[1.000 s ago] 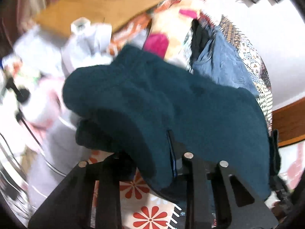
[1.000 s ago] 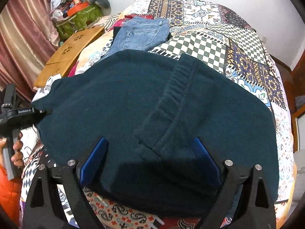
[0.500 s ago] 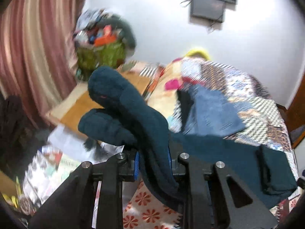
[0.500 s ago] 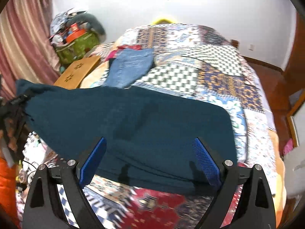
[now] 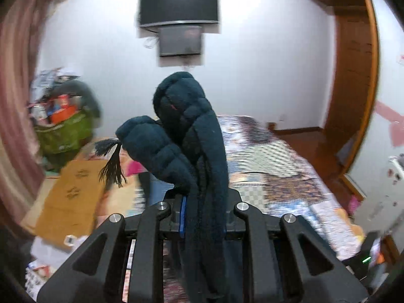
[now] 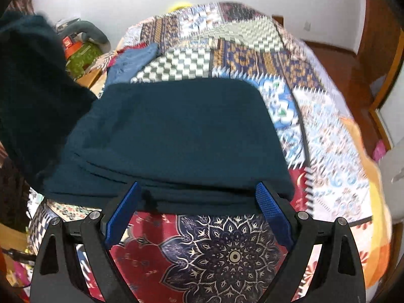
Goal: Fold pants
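Observation:
The dark teal fleece pants [image 5: 186,116] are bunched in my left gripper [image 5: 204,209], which is shut on a thick fold of them and holds it high above the bed. A frayed black drawstring [image 5: 113,161] dangles from the bunch. In the right wrist view the rest of the pants [image 6: 176,131] lies folded flat on the patchwork bedspread [image 6: 234,252], and the lifted part [image 6: 30,88] rises at the far left. My right gripper [image 6: 197,192] is open just above the bedspread, its blue pads [image 6: 272,212] at the pants' near edge without pressing on it.
Folded blue jeans [image 6: 133,60] lie on the bed beyond the pants. A wooden board [image 5: 73,194] and a stuffed green bag [image 5: 63,136] sit to the left of the bed. A wall TV [image 5: 179,3] hangs ahead, a wooden door frame [image 5: 353,75] at right.
My left gripper has risen and rolled upright, lifting the pants' end off the bed. My right gripper has drawn back to the pants' near edge, still open.

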Demonstrator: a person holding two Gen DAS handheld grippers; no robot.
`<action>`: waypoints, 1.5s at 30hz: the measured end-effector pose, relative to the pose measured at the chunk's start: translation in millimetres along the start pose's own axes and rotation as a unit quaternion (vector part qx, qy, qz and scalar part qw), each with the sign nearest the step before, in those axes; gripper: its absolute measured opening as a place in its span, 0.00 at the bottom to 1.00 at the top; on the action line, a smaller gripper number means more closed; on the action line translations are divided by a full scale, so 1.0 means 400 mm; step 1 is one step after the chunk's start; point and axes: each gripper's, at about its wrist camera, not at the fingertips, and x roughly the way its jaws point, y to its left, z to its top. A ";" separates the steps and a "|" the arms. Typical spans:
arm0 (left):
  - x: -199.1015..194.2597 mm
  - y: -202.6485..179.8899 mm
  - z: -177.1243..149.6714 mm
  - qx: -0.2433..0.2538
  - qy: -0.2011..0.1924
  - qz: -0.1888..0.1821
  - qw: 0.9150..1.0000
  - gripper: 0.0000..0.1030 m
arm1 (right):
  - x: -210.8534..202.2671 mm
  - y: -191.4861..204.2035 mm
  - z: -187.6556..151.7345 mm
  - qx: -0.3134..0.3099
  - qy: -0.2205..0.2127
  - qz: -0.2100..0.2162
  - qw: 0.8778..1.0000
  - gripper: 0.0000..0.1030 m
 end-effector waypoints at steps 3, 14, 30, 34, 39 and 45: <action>0.045 -0.083 0.022 0.007 0.016 -0.042 0.999 0.18 | 0.015 0.006 -0.020 -0.002 0.005 0.026 1.000 0.90; 0.210 -0.345 -0.001 0.042 0.104 -0.147 0.983 0.18 | 0.008 -0.001 -0.027 -0.003 -0.009 0.047 0.999 0.90; 0.293 -0.491 -0.154 0.111 0.262 -0.216 0.934 0.71 | -0.041 -0.028 -0.052 0.024 -0.024 0.046 0.998 0.88; 0.275 -0.447 -0.127 0.107 0.237 -0.200 0.945 0.76 | -0.061 -0.023 -0.061 0.019 -0.030 0.039 0.999 0.88; 0.314 -0.357 -0.099 0.140 0.202 -0.118 0.962 0.79 | -0.068 -0.025 -0.049 0.026 -0.035 0.042 0.998 0.88; 0.481 -0.221 -0.117 0.150 0.249 -0.034 0.956 0.81 | -0.039 -0.014 -0.028 0.023 -0.020 0.043 0.999 0.88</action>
